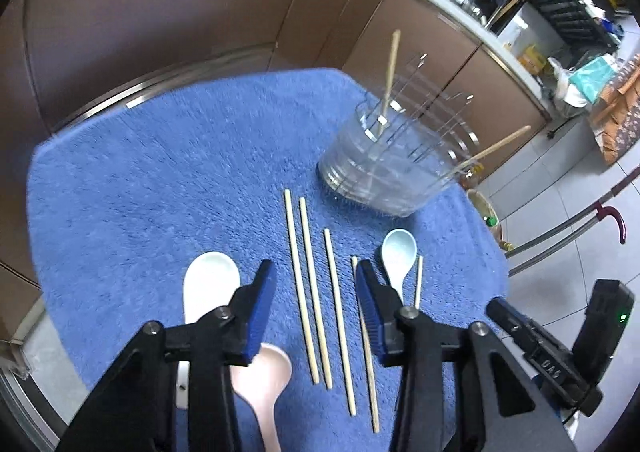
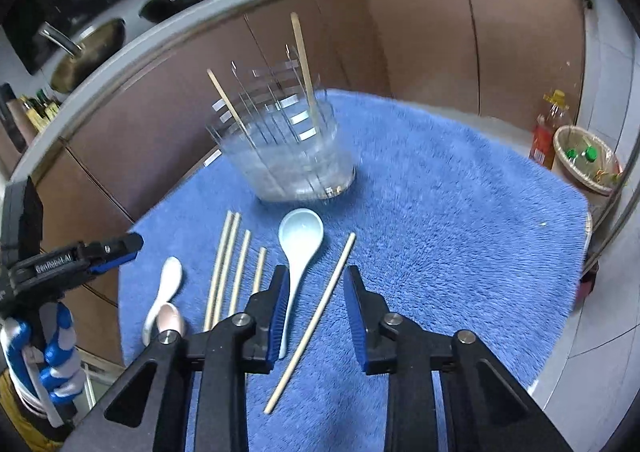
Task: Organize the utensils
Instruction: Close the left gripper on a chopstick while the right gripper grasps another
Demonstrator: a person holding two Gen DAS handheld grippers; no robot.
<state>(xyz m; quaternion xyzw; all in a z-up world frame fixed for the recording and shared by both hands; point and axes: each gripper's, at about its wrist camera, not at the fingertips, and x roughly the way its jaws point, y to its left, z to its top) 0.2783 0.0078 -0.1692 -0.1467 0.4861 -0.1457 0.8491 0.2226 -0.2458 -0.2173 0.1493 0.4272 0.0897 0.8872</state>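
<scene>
Blue towel [image 1: 160,172] carries clear organizer [image 1: 392,172], chopsticks [image 1: 312,292], spoons [image 1: 398,252].

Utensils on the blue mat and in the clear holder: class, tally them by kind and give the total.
Loose chopsticks on the mat: 5
Upright chopsticks in the holder: 2
Spoons: 3
Total: 10

Clear organizer [image 1: 394,156] is motion-smeared in both views, so its dividers can't be told apart. White spoon [image 1: 210,284] handle is hidden behind the left gripper [image 1: 316,312] arm; pink spoon [image 1: 266,384] runs off the bottom edge. In the right wrist view the pink spoon [image 2: 171,318] is mostly covered by the right gripper [image 2: 316,312].
</scene>
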